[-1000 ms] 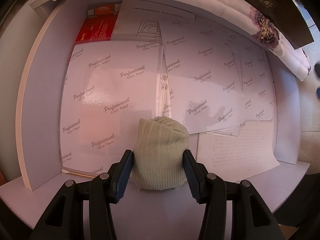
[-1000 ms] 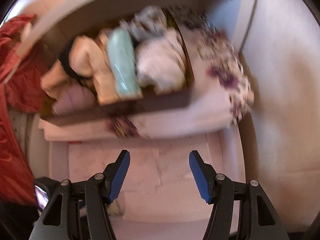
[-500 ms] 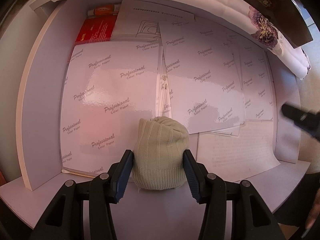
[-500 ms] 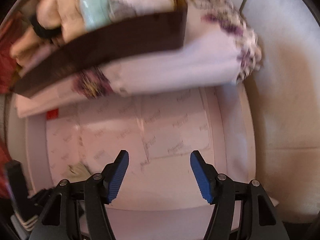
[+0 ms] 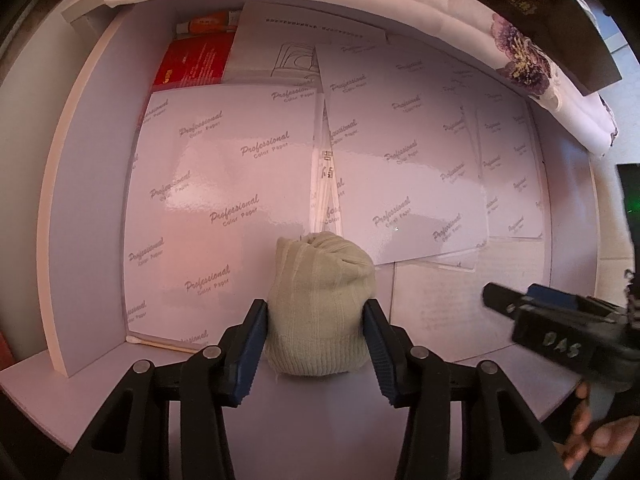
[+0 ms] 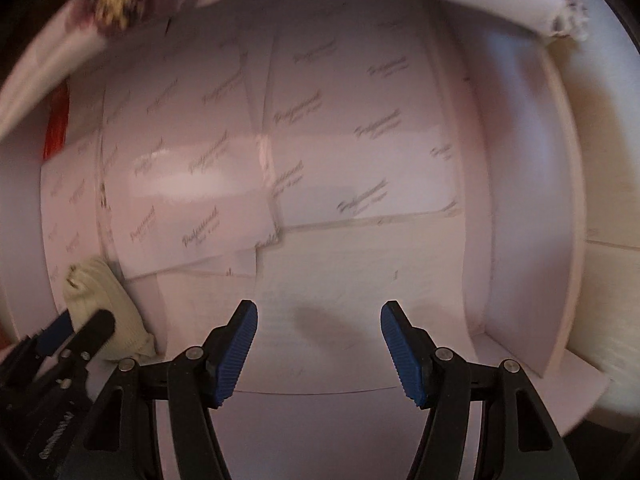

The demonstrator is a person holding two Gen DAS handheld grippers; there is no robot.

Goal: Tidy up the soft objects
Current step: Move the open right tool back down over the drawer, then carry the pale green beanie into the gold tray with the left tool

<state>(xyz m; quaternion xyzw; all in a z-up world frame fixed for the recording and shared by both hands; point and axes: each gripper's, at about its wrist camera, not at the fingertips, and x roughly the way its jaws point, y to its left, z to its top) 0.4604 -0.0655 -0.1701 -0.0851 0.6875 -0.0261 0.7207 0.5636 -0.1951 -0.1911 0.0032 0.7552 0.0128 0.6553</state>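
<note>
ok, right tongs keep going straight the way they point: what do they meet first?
Probably the plain printed sheet lying on the white tray floor; nothing sits between the open right tongs. The beige knit sock, in the left tongs, lies off to the side. Depth unclear.

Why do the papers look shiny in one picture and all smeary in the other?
Left wrist view: sharp, with white glare on the glossy sheets and edges bent by the fisheye lens. Right wrist view: the printed words and flowered cloth are smeared by motion blur, though glare shows there too.

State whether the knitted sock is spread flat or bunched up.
Bunched up: the sock forms a rounded lump between the left gripper's closing jaws, ribbed cuff nearest the camera.
</note>
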